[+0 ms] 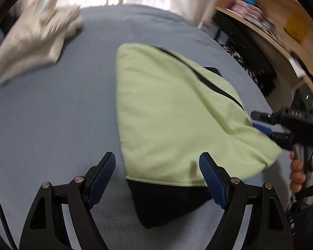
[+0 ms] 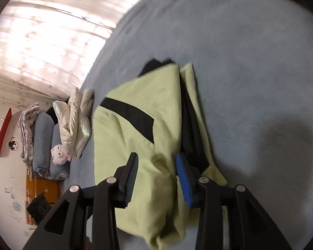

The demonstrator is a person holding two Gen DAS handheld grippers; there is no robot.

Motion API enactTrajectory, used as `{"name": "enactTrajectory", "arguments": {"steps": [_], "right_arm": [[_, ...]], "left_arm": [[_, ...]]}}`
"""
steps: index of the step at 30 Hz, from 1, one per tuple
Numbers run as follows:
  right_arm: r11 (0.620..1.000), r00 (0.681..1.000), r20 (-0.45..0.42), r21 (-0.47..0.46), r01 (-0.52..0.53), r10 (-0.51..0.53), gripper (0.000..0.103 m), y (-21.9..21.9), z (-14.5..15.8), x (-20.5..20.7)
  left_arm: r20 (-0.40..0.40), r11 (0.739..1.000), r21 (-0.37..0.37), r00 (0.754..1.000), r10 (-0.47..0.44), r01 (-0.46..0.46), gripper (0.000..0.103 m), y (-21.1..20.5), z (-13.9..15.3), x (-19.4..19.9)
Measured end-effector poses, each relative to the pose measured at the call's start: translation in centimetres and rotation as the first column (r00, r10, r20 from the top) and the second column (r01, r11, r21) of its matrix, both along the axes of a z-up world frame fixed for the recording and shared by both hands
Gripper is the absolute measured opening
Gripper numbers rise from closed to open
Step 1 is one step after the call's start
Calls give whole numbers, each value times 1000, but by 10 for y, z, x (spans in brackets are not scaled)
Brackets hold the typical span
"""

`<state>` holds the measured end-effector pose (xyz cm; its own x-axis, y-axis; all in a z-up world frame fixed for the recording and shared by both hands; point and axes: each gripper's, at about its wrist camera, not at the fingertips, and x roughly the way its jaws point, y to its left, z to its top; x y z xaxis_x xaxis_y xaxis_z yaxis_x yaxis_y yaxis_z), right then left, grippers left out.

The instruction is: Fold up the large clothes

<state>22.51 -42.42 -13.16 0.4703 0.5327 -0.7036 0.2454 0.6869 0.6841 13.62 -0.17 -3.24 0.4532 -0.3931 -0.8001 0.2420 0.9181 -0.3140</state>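
A light green jacket (image 1: 167,108) with black trim lies folded on the blue-grey bed (image 1: 52,114). My left gripper (image 1: 158,156) hovers over its near hem, jaws wide open, nothing gripped; a black lining corner (image 1: 162,204) shows below the hem. In the left wrist view my right gripper (image 1: 263,125) sits at the jacket's right edge, held by a hand (image 1: 298,173). In the right wrist view the right gripper (image 2: 156,156) stands partly open over the jacket (image 2: 135,125), a green fold lying loose between its pads. Black panels (image 2: 131,114) cross the cloth.
A folded cream garment (image 1: 35,39) lies at the bed's far left. Wooden shelves (image 1: 271,27) with clutter run along the right. In the right wrist view, pillows (image 2: 43,141), a plush toy (image 2: 59,152) and a curtained window (image 2: 52,31) are at the left.
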Motion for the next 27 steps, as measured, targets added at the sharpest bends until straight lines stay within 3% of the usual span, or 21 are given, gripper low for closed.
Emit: {"name": "enactTrajectory", "arguments": {"steps": [4, 7, 8, 9, 12, 13, 15, 18, 20, 22, 27], "right_arm": [[1000, 999, -40, -20, 8, -9, 38, 6, -12, 15], [1000, 1000, -26, -17, 0, 0, 36, 10, -18, 22], [999, 1000, -14, -33, -17, 16, 15, 13, -16, 25], [998, 999, 7, -61, -36, 37, 5, 15, -9, 26], [983, 985, 154, -178, -54, 82, 4, 14, 32, 21], [968, 970, 212, -242, -63, 116, 4, 16, 50, 16], [928, 959, 227, -363, -78, 169, 4, 26, 60, 14], [843, 964, 143, -525, -117, 223, 4, 41, 33, 17], [848, 978, 71, -514, -132, 195, 4, 36, 0, 19], [875, 984, 66, -470, -115, 165, 4, 28, -18, 16], [905, 985, 80, -412, -107, 153, 6, 25, -9, 16]], "left_arm": [[-61, 999, -40, 998, 13, -16, 77, 4, -19, 8], [-98, 998, -70, 995, -1, -6, 68, 1, -31, 10], [-100, 998, -68, 995, 1, -8, 68, 0, -32, 10], [-98, 998, -59, 995, 1, -7, 68, -2, -32, 10], [-91, 999, -36, 996, -13, 10, 67, -5, -32, 10], [-84, 999, -33, 996, -21, 18, 67, -7, -31, 8], [-65, 999, -14, 997, -39, 38, 67, -11, -31, 5], [-47, 997, 61, 997, -53, 56, 67, -23, -35, 1], [-41, 996, 70, 997, -59, 62, 68, -27, -36, 0], [-35, 995, 77, 997, -64, 67, 68, -29, -33, -3], [-79, 994, 62, 993, -87, 92, 68, -26, -24, 3]]}}
